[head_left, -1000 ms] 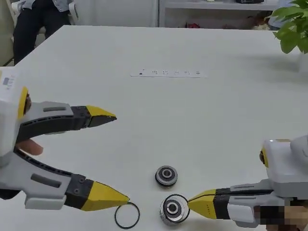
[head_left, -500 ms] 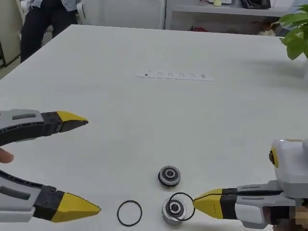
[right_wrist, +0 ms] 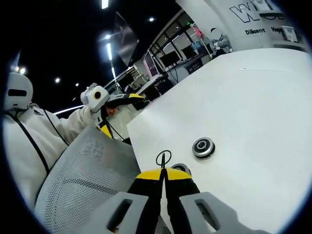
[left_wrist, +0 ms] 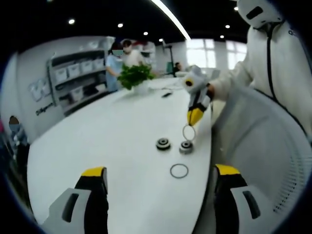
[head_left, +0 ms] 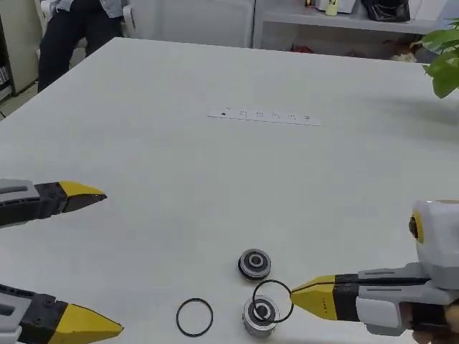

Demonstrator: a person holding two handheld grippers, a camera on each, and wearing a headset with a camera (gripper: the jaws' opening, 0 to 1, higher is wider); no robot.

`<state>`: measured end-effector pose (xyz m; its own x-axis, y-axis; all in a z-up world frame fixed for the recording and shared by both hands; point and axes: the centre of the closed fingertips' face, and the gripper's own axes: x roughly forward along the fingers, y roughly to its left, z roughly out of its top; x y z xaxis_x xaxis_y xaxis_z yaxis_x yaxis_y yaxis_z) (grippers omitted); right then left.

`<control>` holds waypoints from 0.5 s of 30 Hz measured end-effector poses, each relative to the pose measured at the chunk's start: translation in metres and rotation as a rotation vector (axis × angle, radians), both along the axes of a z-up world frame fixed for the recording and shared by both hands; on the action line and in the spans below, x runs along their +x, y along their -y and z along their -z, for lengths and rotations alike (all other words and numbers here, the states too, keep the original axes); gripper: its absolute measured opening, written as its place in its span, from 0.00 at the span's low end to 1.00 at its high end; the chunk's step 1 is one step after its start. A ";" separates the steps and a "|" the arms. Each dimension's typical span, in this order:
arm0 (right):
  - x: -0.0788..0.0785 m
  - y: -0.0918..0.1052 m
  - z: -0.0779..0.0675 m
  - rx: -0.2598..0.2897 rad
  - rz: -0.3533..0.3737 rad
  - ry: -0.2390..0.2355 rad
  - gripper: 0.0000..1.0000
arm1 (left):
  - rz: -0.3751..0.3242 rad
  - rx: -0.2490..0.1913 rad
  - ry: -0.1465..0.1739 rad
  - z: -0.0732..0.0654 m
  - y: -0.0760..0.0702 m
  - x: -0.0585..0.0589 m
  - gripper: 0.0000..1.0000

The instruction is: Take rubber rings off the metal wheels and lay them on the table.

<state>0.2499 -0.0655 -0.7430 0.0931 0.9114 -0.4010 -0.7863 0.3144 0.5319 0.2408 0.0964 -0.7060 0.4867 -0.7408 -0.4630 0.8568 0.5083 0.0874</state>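
Two metal wheels sit near the table's front edge: the far wheel [head_left: 254, 263] [left_wrist: 163, 143] [right_wrist: 203, 147] and the near wheel [head_left: 259, 313] [left_wrist: 185, 146] [right_wrist: 181, 168]. My right gripper [head_left: 295, 293] [right_wrist: 164, 174] is shut on a thin black rubber ring [head_left: 273, 299] [left_wrist: 188, 132] [right_wrist: 163, 158], which hangs tilted just above the near wheel. A second rubber ring [head_left: 194, 317] [left_wrist: 179, 170] lies flat on the table to the left of it. My left gripper [head_left: 93, 258] [left_wrist: 160, 170] stands wide open further left, holding nothing.
A flat white power strip [head_left: 264, 116] lies mid-table. A green plant [head_left: 446, 57] stands at the far right corner. A person [head_left: 79, 18] sits beyond the far left corner, with shelves behind. The wheels are close to the table's [head_left: 179, 179] near edge.
The right gripper has pulled the ring up off the near wheel. The left gripper has drawn back to the left, away from the loose ring.
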 end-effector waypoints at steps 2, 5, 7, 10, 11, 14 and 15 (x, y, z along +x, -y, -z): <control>0.001 -0.001 -0.003 0.001 -0.005 0.004 0.00 | -0.008 0.002 -0.006 0.003 -0.003 -0.002 0.91; 0.001 -0.004 -0.007 0.003 -0.015 0.012 0.00 | -0.030 -0.001 -0.009 0.005 -0.009 -0.003 0.91; 0.001 -0.006 -0.010 0.004 -0.020 0.015 0.00 | -0.039 -0.006 -0.015 0.006 -0.011 -0.004 0.91; 0.001 -0.010 -0.014 0.007 -0.032 0.024 0.00 | -0.054 -0.003 -0.018 0.009 -0.015 -0.007 0.91; 0.001 -0.010 -0.015 0.008 -0.034 0.026 0.00 | -0.059 -0.008 -0.020 0.009 -0.016 -0.008 0.91; 0.001 -0.013 -0.018 0.010 -0.042 0.030 0.00 | -0.072 -0.013 -0.026 0.011 -0.018 -0.010 0.91; 0.001 -0.014 -0.019 0.010 -0.044 0.032 0.00 | -0.075 -0.013 -0.027 0.012 -0.019 -0.011 0.91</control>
<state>0.2513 -0.0517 -0.7242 0.0652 0.9187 -0.3895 -0.8158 0.2739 0.5094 0.2298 0.1156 -0.7182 0.5285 -0.7088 -0.4672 0.8181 0.5722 0.0574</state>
